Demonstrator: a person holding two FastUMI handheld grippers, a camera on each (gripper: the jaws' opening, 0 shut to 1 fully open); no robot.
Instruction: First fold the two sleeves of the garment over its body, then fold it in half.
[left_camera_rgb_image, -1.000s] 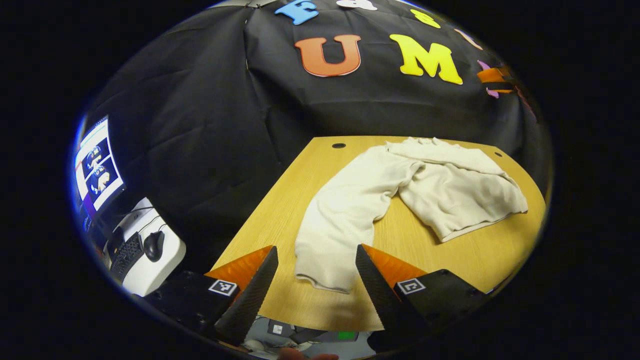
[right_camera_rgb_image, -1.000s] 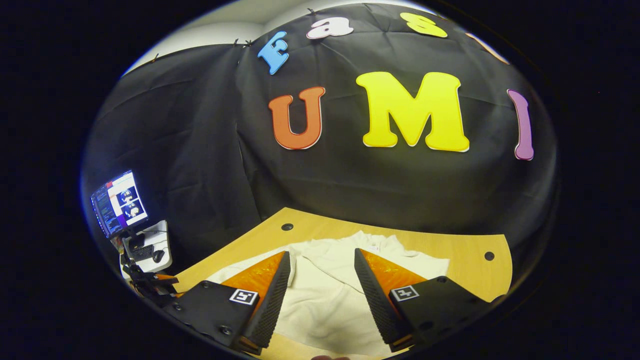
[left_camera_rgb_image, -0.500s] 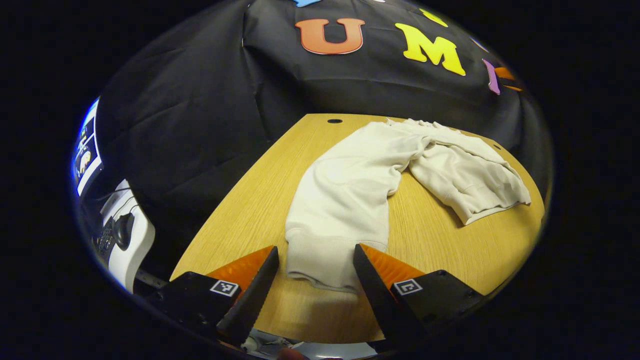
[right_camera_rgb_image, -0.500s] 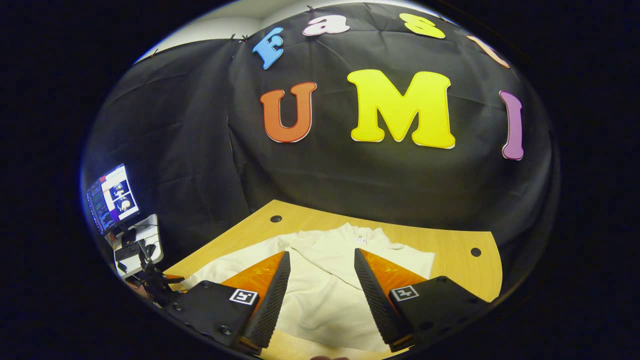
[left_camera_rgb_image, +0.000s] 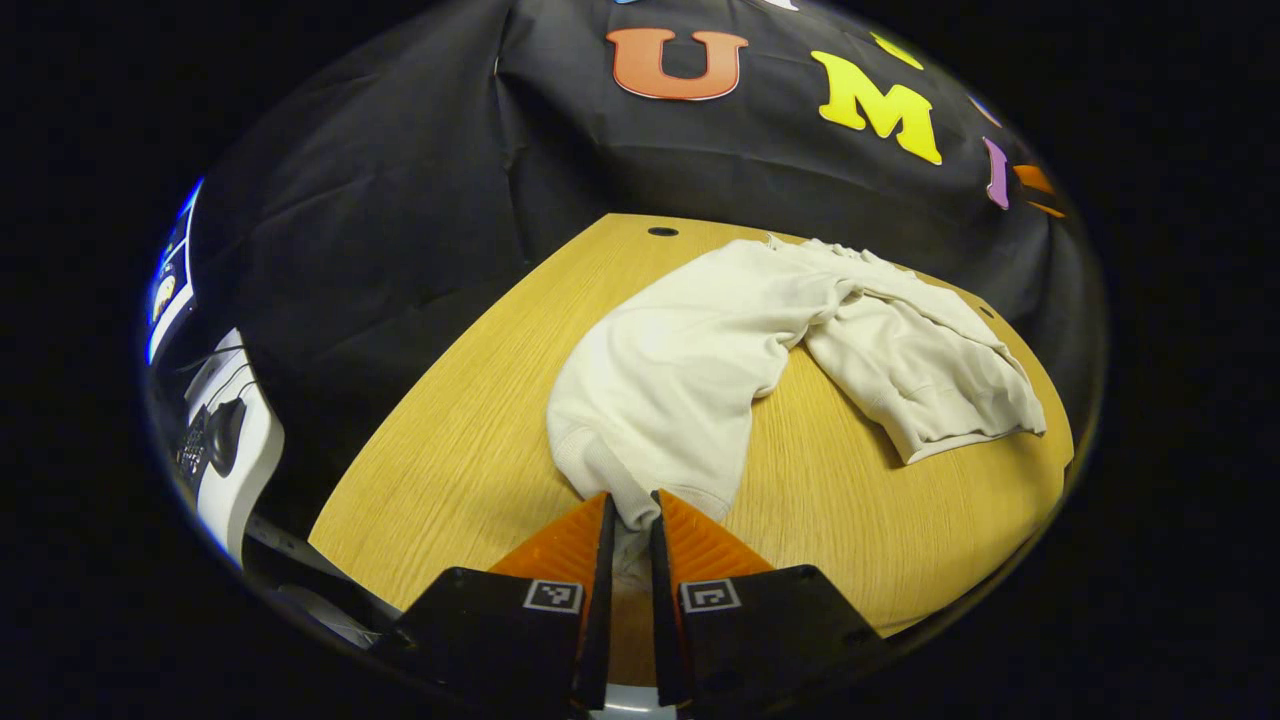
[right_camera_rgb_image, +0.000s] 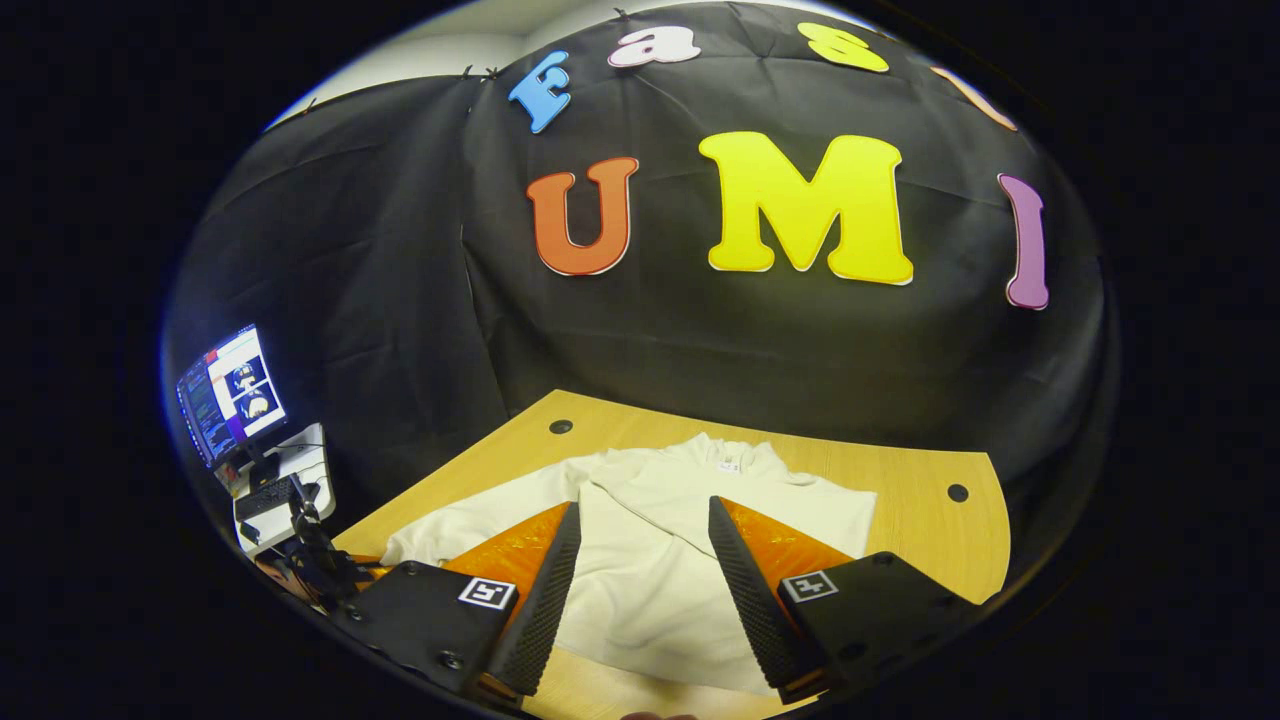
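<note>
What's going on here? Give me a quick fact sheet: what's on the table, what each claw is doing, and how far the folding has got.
garment: cream sweatshirt lying on the table
surface: wooden table
left claw: shut on the cuff of the sleeve
right claw: open, above the sweatshirt body, holding nothing
sleeve state: stretched out away from the body, not yet folded over
half fold: not yet done

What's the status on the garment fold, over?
Left gripper shut on cuff of the cream knit sweater's outstretched sleeve. Right gripper open, over sweater body. Other sleeve already folded across. Wooden table; nothing blocking.
</note>
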